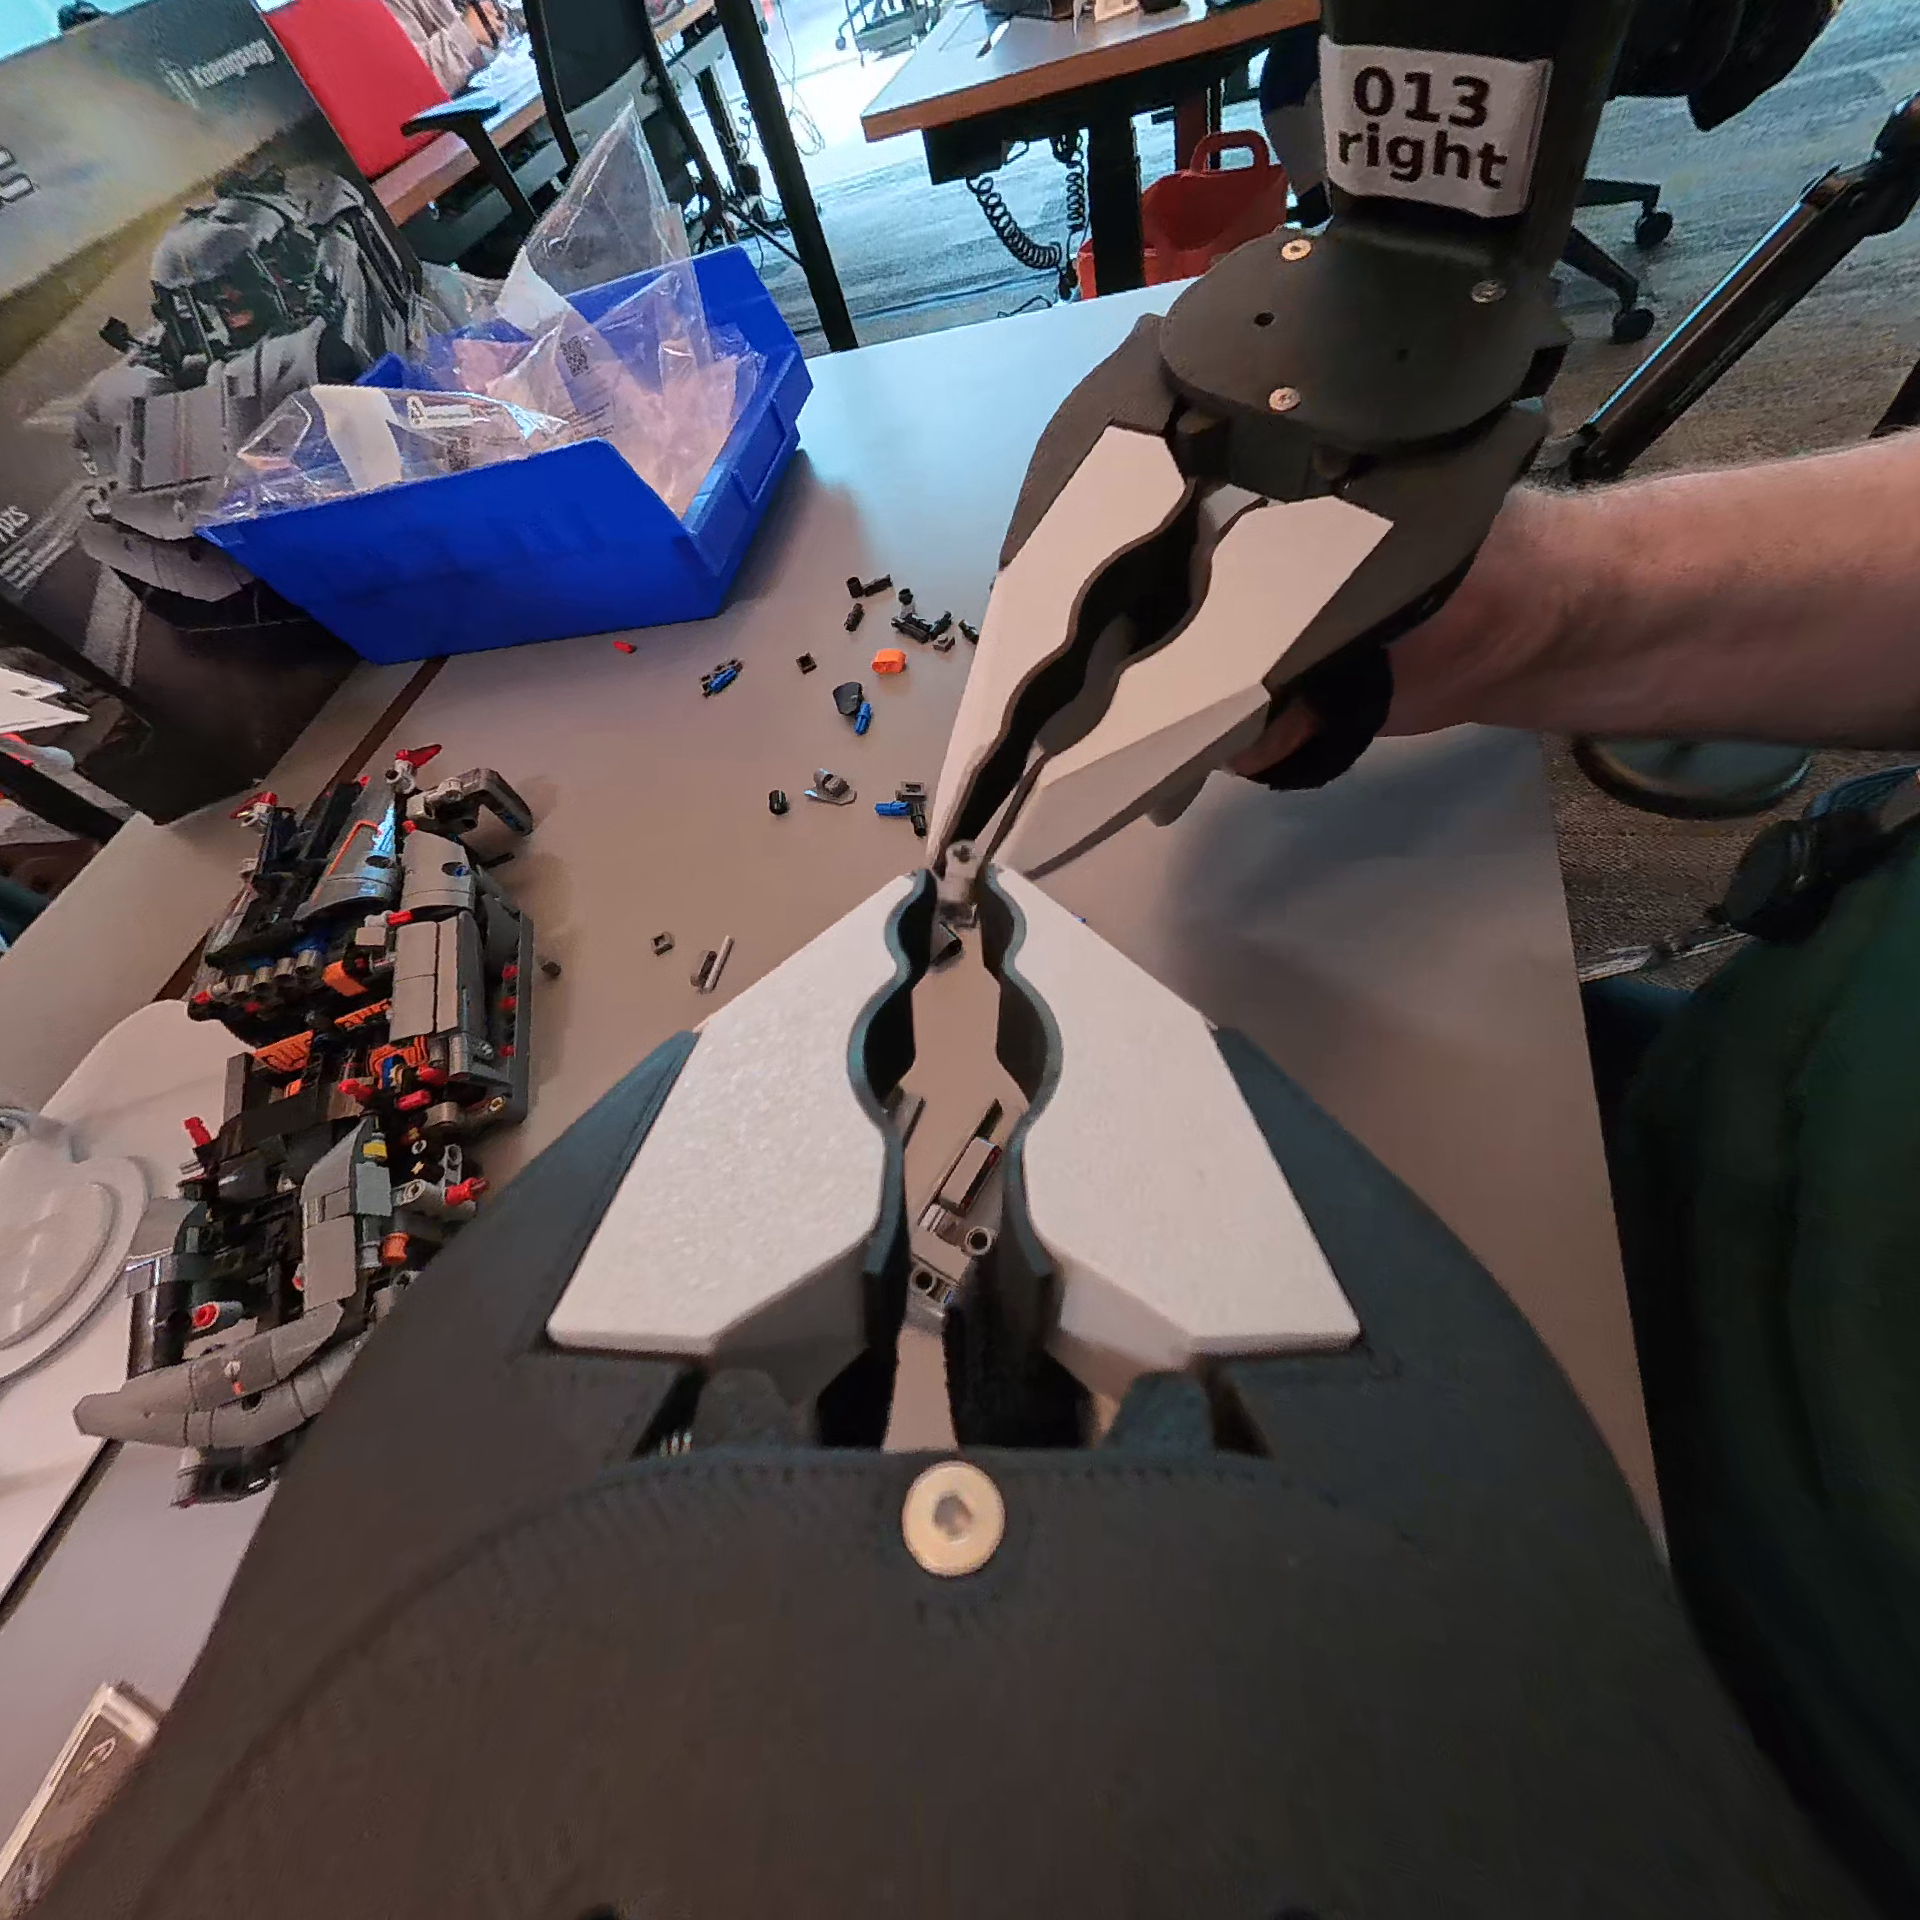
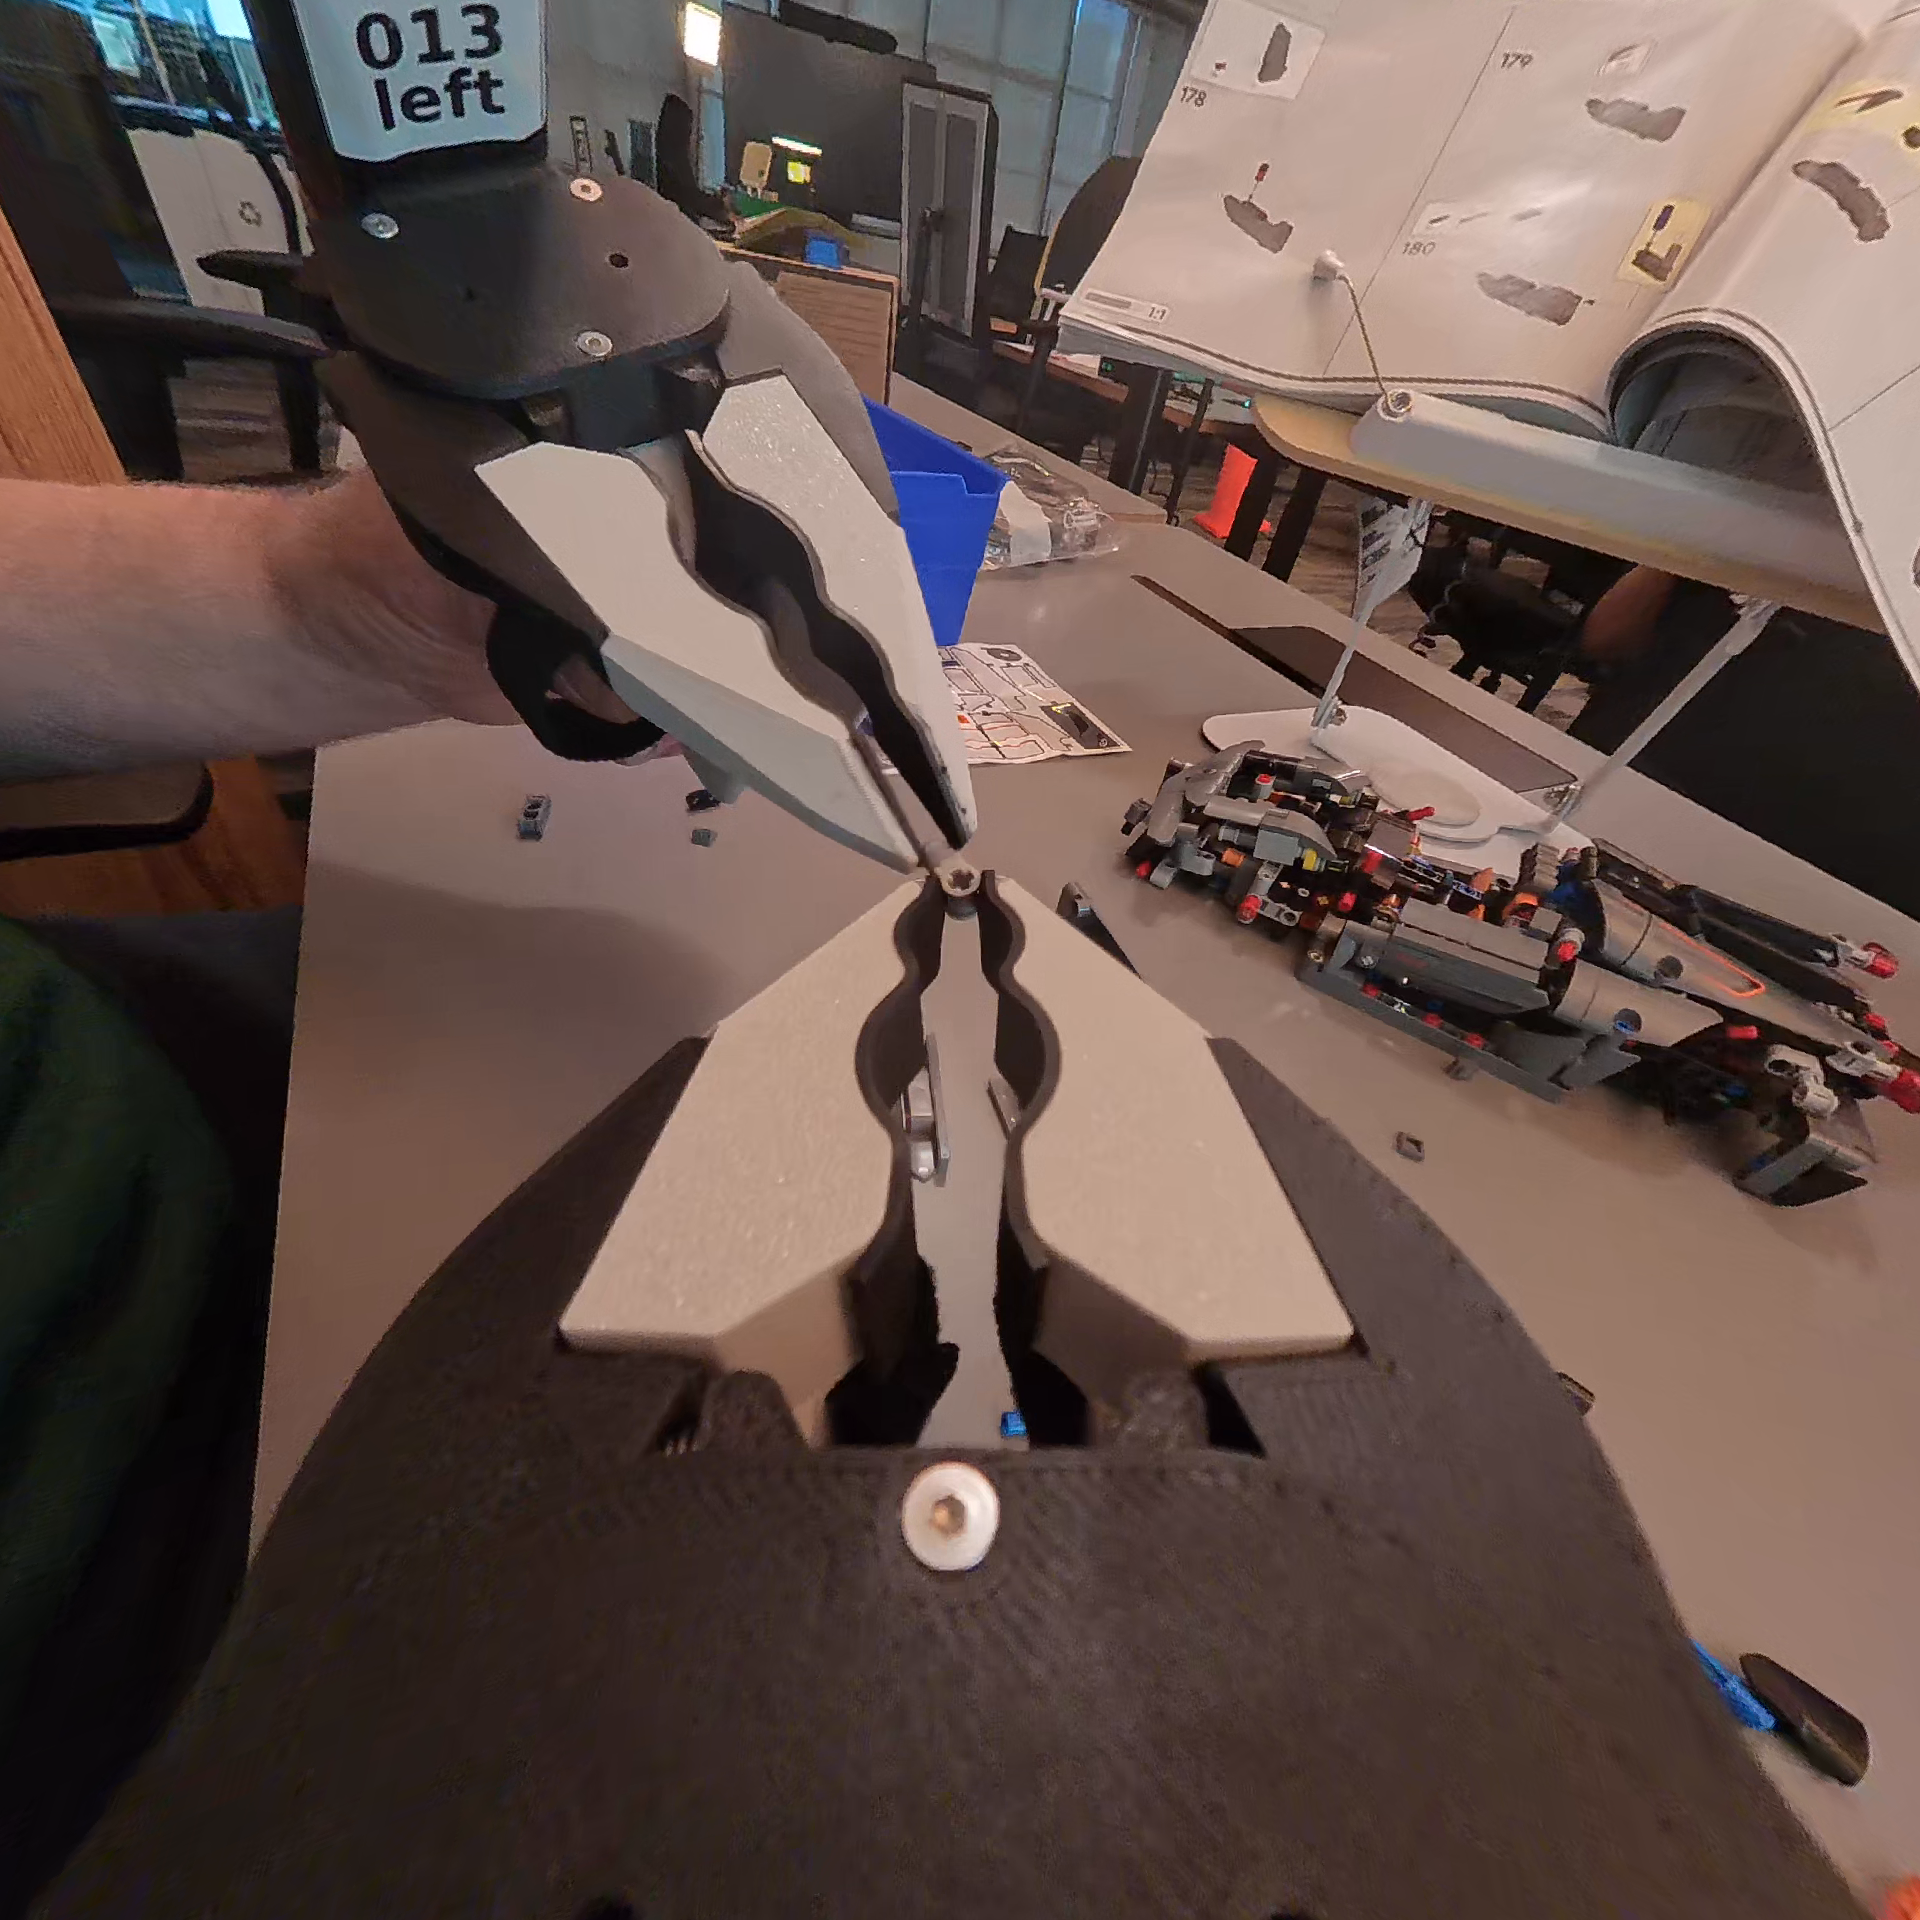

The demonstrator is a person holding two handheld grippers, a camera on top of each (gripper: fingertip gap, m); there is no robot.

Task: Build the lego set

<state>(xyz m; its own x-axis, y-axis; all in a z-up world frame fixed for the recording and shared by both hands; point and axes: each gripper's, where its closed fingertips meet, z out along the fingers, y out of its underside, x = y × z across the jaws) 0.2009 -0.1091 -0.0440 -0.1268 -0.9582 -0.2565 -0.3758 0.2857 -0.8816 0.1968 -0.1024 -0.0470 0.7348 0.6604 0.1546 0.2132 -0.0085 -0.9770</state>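
My 2 tongs, left (image 1: 954,902) and right (image 2: 956,891), pinch a small grey piece (image 1: 958,883) above the grey worktop (image 1: 1299,987) in an office with desks.

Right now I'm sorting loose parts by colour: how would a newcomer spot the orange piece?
Start at the blue bin on the grey table. Right of it lies a scatter of small parts. The orange piece sits among them, the only orange one; its neighbours are black or blue.
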